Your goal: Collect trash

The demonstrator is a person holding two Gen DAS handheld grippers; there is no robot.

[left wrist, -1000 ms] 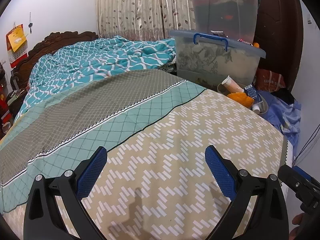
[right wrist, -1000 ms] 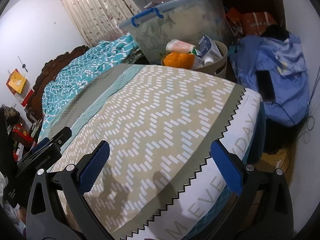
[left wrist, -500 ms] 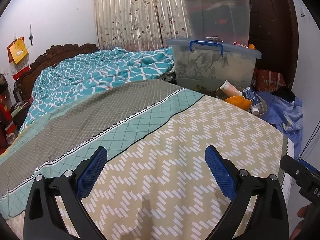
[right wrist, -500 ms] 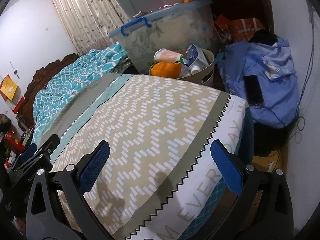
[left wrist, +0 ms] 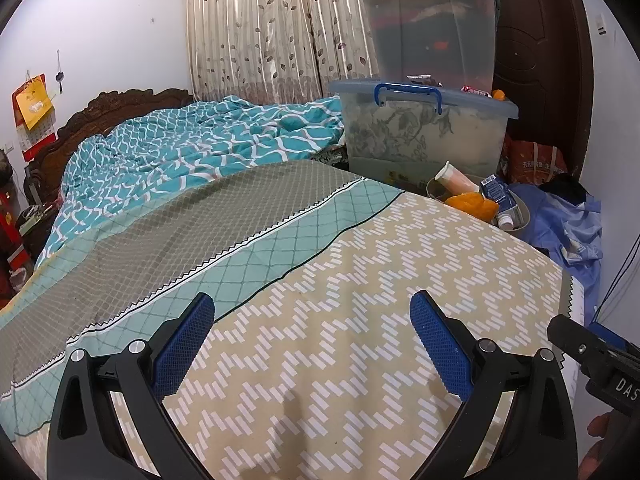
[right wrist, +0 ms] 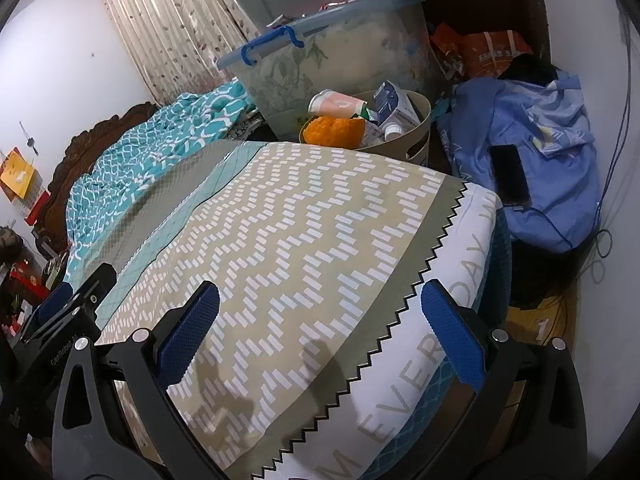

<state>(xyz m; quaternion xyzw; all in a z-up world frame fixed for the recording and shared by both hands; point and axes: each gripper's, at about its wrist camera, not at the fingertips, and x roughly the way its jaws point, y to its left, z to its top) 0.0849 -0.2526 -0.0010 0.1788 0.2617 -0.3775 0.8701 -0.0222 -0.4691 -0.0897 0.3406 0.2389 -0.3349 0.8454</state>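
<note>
Two wrist fisheyes low over the foot of the bed, both facing its far side.

The left view looks across the bed (left wrist: 320, 280) toward the headboard at 10 o'clock, stacked bins at 1 o'clock, the right tool (left wrist: 596, 356) at 4 o'clock. The right view sits nearer the mattress corner, the trash basket (right wrist: 416, 136) at 12 o'clock, the left tool (right wrist: 68, 312) at 9 o'clock. Both share the zigzag bedspread (right wrist: 300, 240), basket and bins.

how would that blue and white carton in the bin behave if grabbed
The carton probably is light and empty, lying among trash in the bin. Its thin walls may crush under a firm squeeze. It leans loosely on other items, so it could shift when nudged.
</note>
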